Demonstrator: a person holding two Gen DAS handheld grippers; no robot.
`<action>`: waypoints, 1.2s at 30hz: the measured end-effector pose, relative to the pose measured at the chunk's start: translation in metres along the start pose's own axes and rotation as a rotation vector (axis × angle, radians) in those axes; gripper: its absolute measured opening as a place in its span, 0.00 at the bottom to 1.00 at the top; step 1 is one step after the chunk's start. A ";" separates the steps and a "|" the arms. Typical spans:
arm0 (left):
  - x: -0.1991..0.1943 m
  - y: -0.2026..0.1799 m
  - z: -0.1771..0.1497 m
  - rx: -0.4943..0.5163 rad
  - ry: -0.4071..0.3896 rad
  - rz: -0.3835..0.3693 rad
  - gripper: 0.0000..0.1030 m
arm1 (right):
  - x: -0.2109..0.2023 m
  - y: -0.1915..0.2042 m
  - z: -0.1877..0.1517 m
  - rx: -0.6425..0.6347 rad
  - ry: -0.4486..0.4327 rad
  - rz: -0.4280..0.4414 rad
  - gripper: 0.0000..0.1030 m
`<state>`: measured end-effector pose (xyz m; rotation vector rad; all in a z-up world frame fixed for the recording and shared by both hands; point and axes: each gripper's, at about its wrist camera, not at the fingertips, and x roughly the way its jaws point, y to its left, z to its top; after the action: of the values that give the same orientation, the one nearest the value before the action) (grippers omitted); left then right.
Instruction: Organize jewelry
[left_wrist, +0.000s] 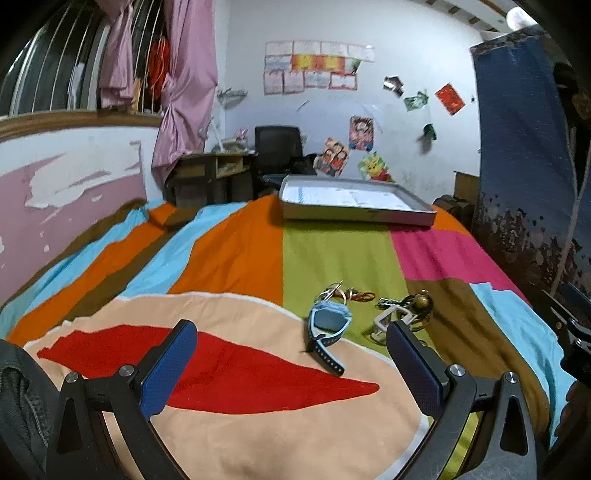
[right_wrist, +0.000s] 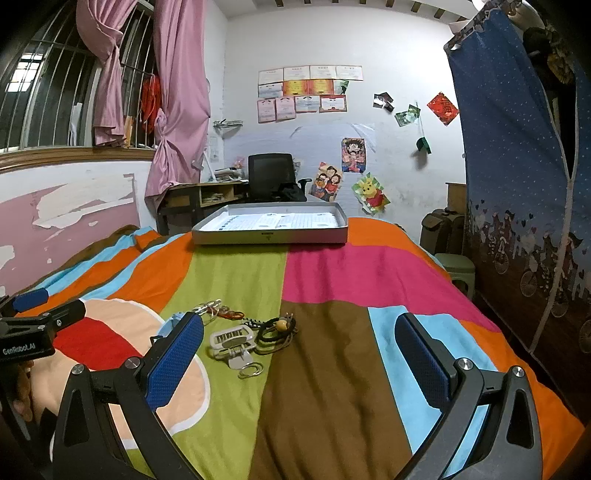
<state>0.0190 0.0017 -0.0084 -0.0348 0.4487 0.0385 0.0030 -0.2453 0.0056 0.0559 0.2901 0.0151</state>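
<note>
Looking over the striped bed (right_wrist: 325, 280), I see a grey tray (right_wrist: 269, 236) at its far end. My left hand-held gripper (left_wrist: 291, 354) and right hand-held gripper (right_wrist: 299, 354) both gape wide, empty. Nearer, a blue watch (left_wrist: 328, 325) lies between the left fingers; a white clasp (right_wrist: 231, 338) and beaded cord (right_wrist: 277, 328) sit just left of the right gripper's gap.

Left gripper (left_wrist: 291, 341): dark grey angular finger arms, each faced with a blue dimpled pad (left_wrist: 168, 369), round silver screws (left_wrist: 126, 370) at the joints, triangular cut-outs in the lower arms. Right gripper (right_wrist: 299, 345) was the same build: blue textured pads (right_wrist: 173, 362), silver screws (right_wrist: 464, 363), grey arms. Seen from the right wrist, the left unit's black body carried white "GenRobot.AI" lettering (right_wrist: 18, 349). A dark grey sleeve (left_wrist: 18, 410) showed at lower left.
</note>
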 end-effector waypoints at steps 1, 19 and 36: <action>0.005 0.003 0.002 -0.006 0.020 0.004 1.00 | 0.003 0.000 0.001 0.000 0.005 0.008 0.99; 0.134 0.022 0.030 -0.008 0.367 -0.081 1.00 | 0.096 0.043 -0.011 -0.171 0.227 0.184 0.99; 0.189 0.016 0.008 -0.054 0.499 -0.310 0.47 | 0.172 0.082 -0.030 -0.309 0.414 0.311 0.95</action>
<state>0.1923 0.0238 -0.0837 -0.1688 0.9364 -0.2685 0.1592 -0.1576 -0.0671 -0.2128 0.6878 0.3831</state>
